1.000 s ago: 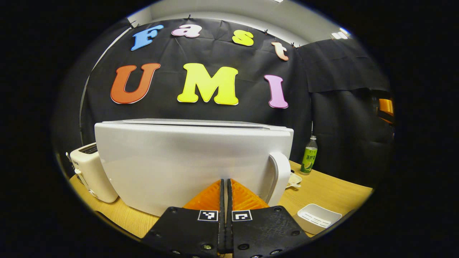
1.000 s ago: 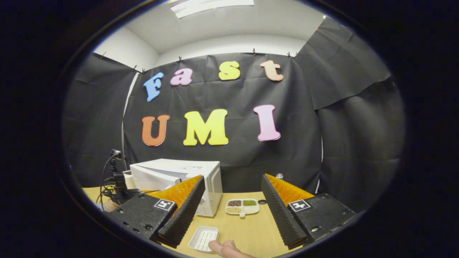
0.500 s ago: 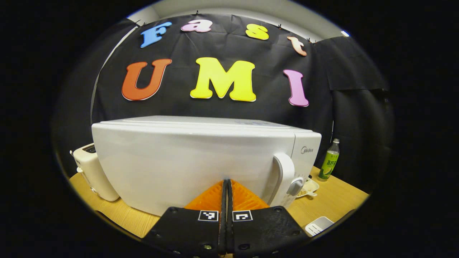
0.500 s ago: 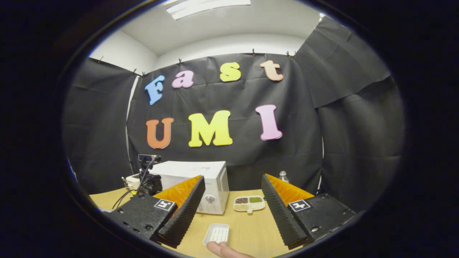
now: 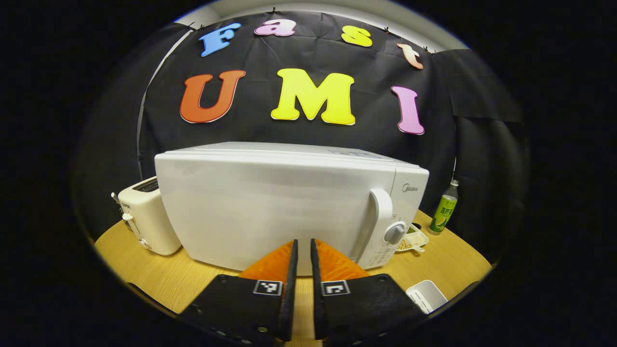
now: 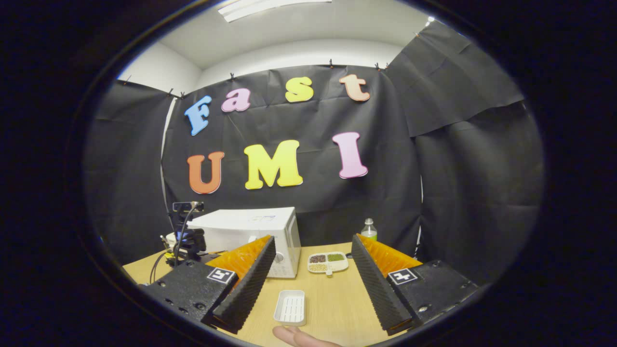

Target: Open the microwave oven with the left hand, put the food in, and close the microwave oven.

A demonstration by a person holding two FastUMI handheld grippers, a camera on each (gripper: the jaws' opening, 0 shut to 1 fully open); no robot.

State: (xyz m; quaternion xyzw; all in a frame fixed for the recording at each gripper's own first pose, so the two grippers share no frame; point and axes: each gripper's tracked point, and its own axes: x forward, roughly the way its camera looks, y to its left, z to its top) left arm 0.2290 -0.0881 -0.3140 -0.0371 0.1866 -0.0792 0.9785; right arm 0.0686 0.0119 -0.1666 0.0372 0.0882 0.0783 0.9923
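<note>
White microwave oven (image 5: 289,202) fills mid-frame in the left gripper view, door now swung flush (shut, by the look of it). The left gripper (image 5: 301,260), jaws slightly parted and empty, has backed off; the right gripper (image 6: 313,270) gapes empty. The task looks finished.

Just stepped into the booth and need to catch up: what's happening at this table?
A person holds a two-finger tool in each hand at a wooden table. The left tool, nearly shut and empty, faces the closed door of the white microwave oven. The right tool is open and empty. The divided white food tray sits on the table beside the oven, as does a small white ribbed dish.
</note>
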